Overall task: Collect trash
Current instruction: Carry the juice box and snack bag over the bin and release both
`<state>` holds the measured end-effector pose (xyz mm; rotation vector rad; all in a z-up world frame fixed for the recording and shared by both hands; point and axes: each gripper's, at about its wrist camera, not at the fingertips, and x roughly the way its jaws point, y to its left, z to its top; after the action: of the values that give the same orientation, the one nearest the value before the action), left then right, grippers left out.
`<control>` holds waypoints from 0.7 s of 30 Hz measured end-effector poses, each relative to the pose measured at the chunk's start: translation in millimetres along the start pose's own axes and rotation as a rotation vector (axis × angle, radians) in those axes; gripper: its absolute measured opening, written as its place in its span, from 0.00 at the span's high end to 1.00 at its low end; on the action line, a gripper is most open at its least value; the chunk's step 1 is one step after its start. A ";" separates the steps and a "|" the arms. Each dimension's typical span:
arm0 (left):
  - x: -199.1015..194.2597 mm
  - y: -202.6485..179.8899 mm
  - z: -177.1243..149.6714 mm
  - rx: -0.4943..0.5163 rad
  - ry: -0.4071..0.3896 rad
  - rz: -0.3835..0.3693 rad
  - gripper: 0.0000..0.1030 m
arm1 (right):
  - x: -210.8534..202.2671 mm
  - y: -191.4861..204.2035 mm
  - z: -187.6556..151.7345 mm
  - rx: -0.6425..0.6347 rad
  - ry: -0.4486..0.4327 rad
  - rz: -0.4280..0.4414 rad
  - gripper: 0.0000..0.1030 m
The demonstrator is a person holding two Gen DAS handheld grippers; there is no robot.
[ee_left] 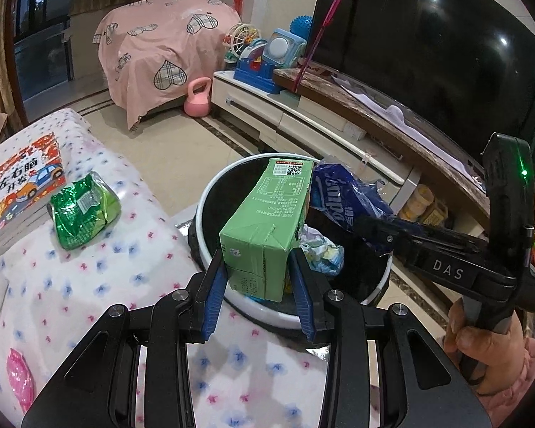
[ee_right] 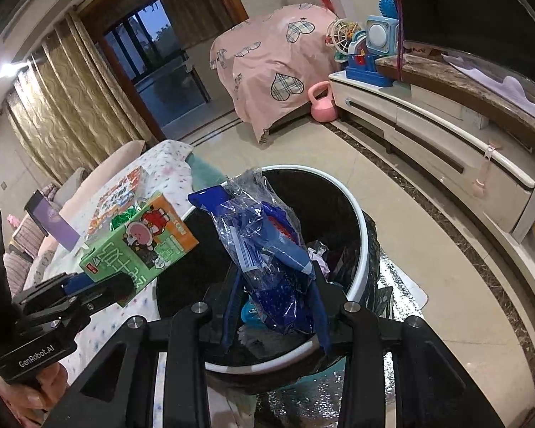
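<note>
TV [ee_left: 428, 53] fills the wall side, well past both grippers, over a long cabinet [ee_left: 303, 117]. Pink-covered furniture [ee_left: 160, 46] far ahead of the fingers, pink kettlebell [ee_left: 197, 98] at its foot, toys [ee_left: 267, 60] on the cabinet end.

Table [ee_left: 89, 285] with flowered cloth lies under and to the left of the left gripper [ee_left: 260, 287]. Bin [ee_left: 210, 192], black inside with a white rim, sits directly ahead of and below both sets of fingers, some trash already at the bottom.

Book [ee_left: 21, 185] on the table, far left of the left fingers. Green bag [ee_left: 83, 210] just beside the book, between it and the bin, untouched.

Carton [ee_left: 267, 228], green, is clamped between the left fingers [ee_left: 214, 299]; pads press both its sides near the bottom end, the rest sticks forward over the bin opening. In the right view it hangs over the bin's left rim.

Wrapper [ee_right: 267, 249], blue crinkled plastic, sits between the right fingers [ee_right: 232, 306], both pads against its lower part, top end poking up and forward over the bin. Right gripper [ee_right: 278, 314] is closed on it, not fully together.

A hand [ee_left: 488, 356] holds the right gripper's handle, right of the left fingers. Pink packet [ee_left: 19, 378] at the table's near edge, behind the left fingers.
</note>
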<state>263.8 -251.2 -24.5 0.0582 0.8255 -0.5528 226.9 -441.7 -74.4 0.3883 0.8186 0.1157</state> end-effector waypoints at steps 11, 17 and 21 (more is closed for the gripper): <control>-12.6 14.8 -8.4 -0.052 -0.013 0.014 0.44 | -3.9 -6.4 -1.1 0.033 -0.014 0.024 0.39; -34.4 42.6 -32.4 -0.126 -0.019 0.034 0.40 | -15.0 5.8 -6.2 0.038 -0.042 0.064 0.27; -50.3 60.5 -51.8 -0.169 -0.023 0.067 0.39 | -20.5 25.9 -15.2 0.022 -0.050 0.098 0.21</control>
<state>230.6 -163.6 -34.0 -0.0751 0.8419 -0.4188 203.1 -418.5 -59.8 0.4510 0.7524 0.1879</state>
